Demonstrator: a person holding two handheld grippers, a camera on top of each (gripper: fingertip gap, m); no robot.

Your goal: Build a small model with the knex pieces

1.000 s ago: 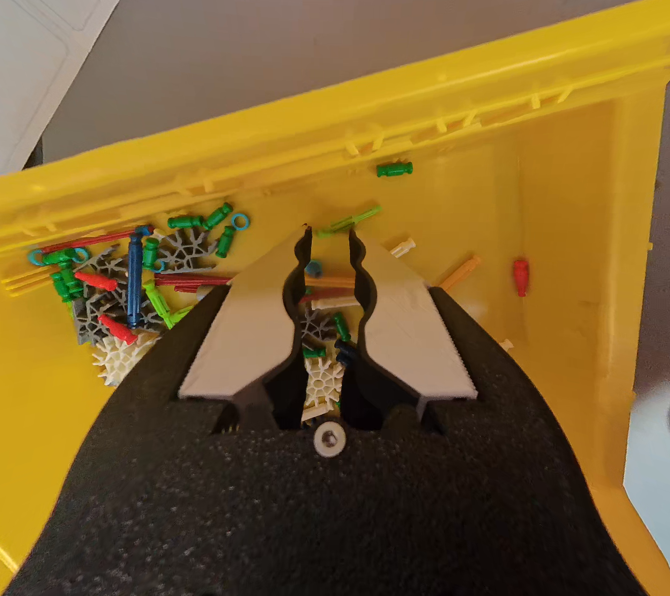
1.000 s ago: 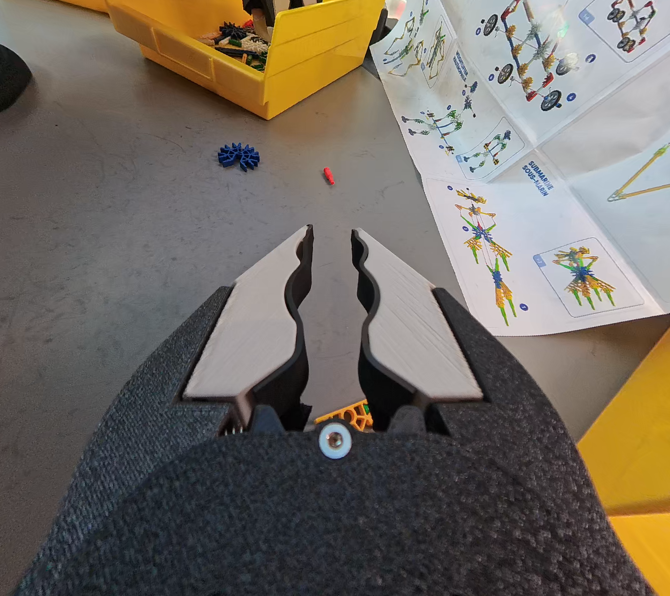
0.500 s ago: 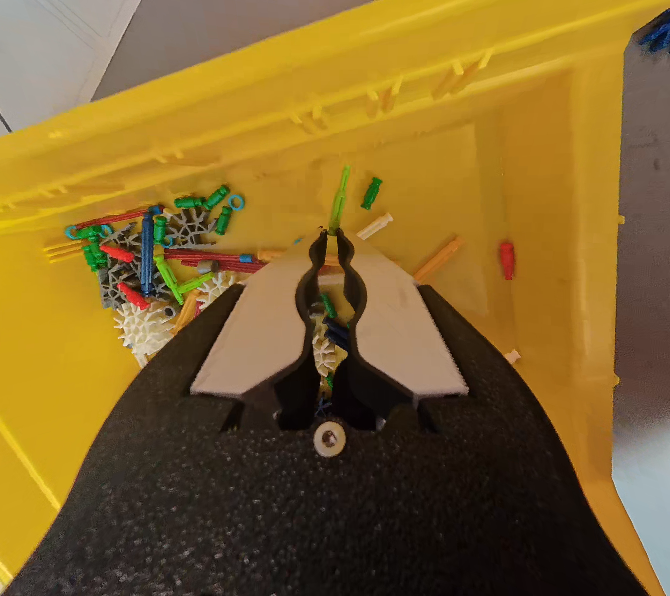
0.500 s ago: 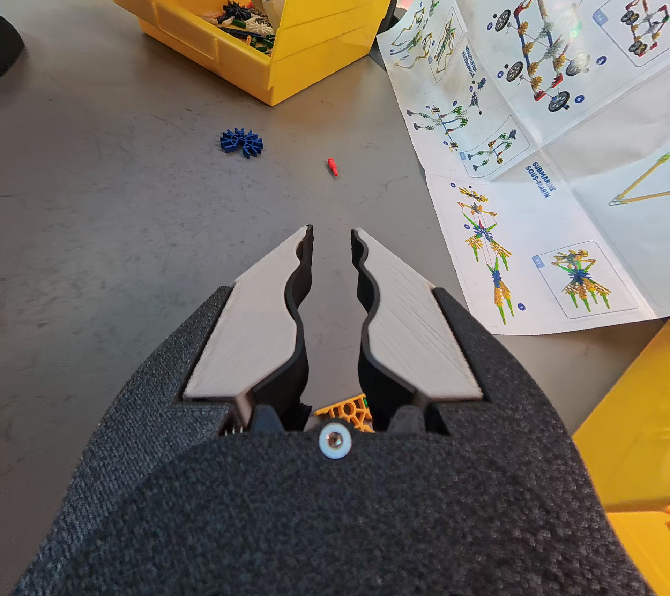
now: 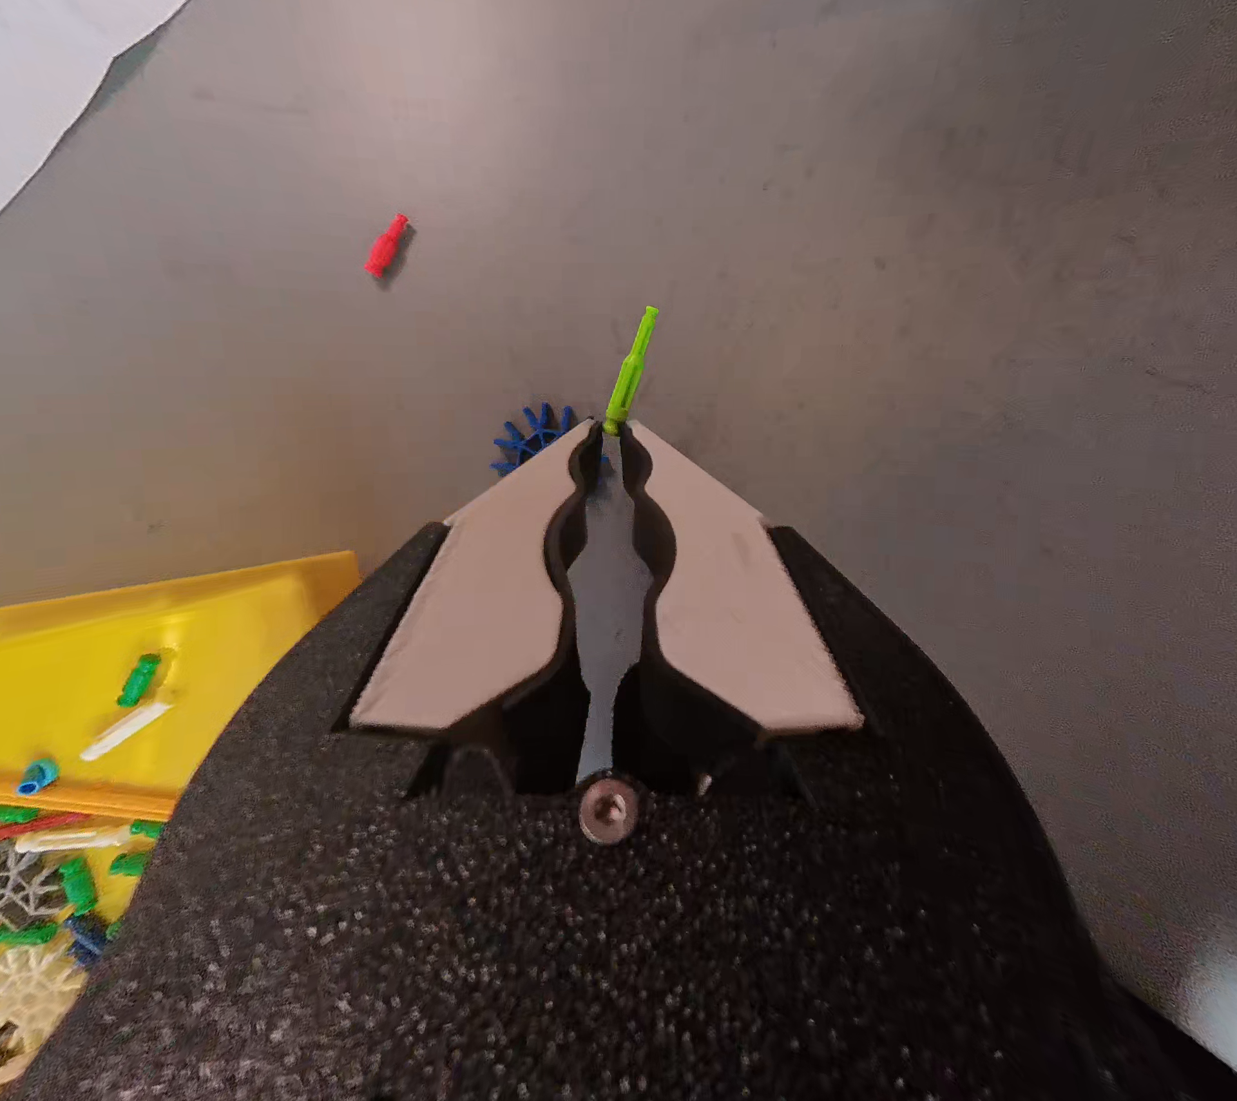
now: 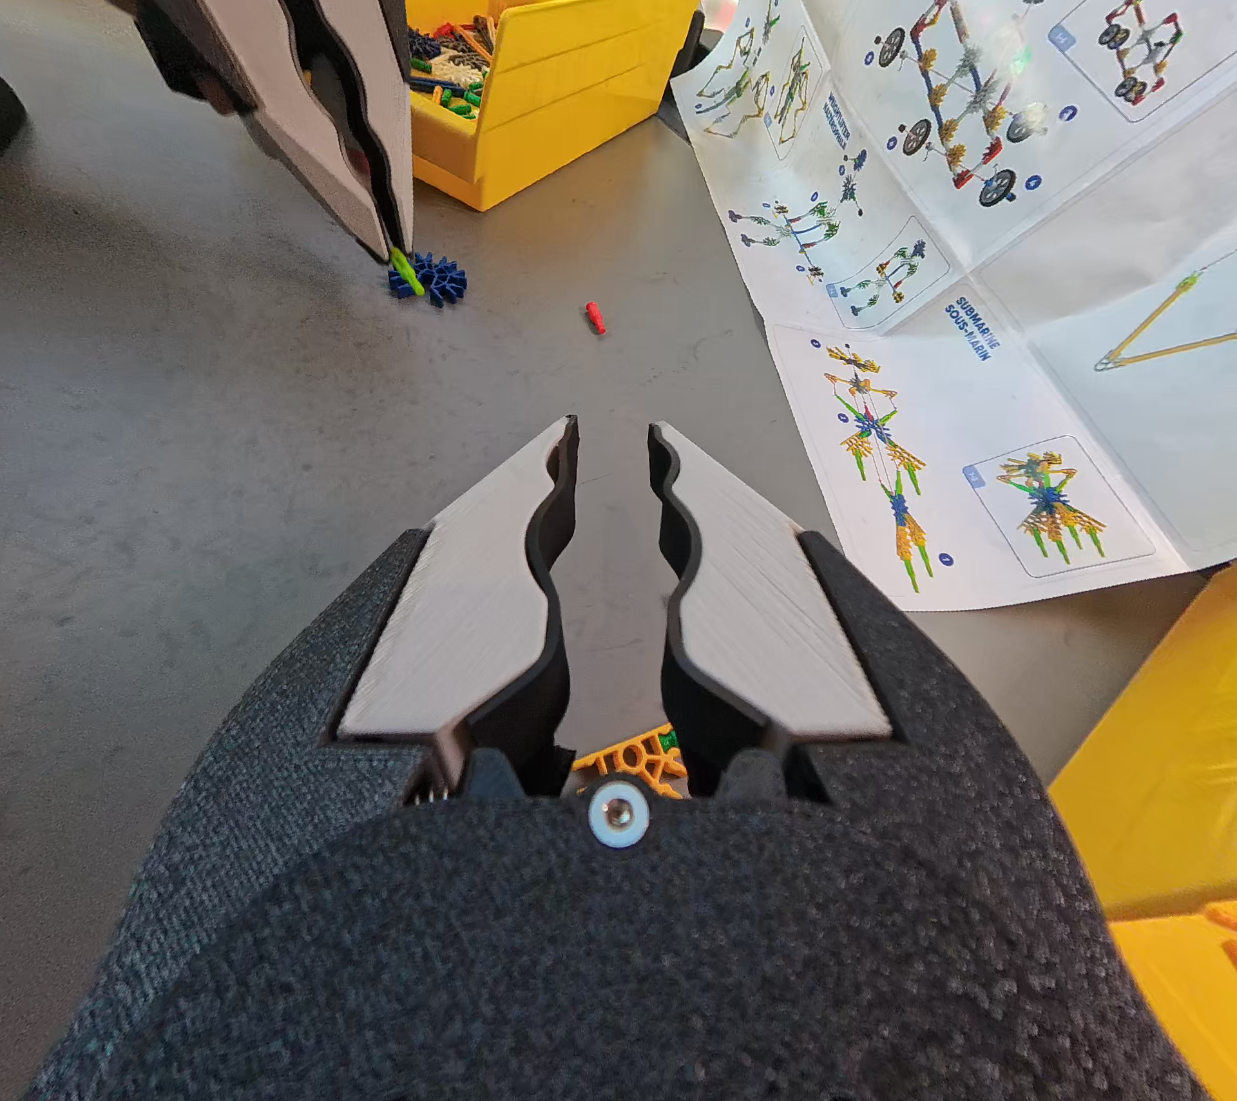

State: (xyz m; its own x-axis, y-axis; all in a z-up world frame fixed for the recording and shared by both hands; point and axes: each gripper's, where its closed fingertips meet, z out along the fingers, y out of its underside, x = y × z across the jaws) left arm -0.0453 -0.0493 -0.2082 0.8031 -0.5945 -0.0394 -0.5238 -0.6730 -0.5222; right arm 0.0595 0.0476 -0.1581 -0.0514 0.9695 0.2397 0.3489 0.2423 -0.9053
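My left gripper [image 5: 609, 425] is shut on a lime green rod [image 5: 630, 367] that sticks out past its tips. It hovers low over the grey table, right by a blue snowflake connector [image 5: 529, 434]. The right wrist view shows the same gripper [image 6: 395, 249], the rod [image 6: 405, 271] and the connector [image 6: 438, 279]. A small red rod [image 5: 386, 246] lies on the table to the left; it also shows in the right wrist view [image 6: 595, 317]. My right gripper [image 6: 612, 425] is open and empty above the table, with an orange connector [image 6: 636, 757] beneath it.
A yellow bin [image 6: 582, 45] with several rods and connectors stands behind the left gripper; its corner shows in the left wrist view [image 5: 167, 614]. A white instruction sheet [image 6: 1004, 212] covers the table's right side. Another yellow bin [image 6: 1165, 754] edges in at lower right. My right fingertips sit around 15 cm from my left ones. Measured from the fingertips, the orange connector [image 6: 636, 757] is 10 cm or so from the right gripper and 20 cm from the left.
My left gripper closed on the green rod inside the bin, lifted it out and moved over the table to the blue connector. My right gripper has stayed open and moved slightly forward.
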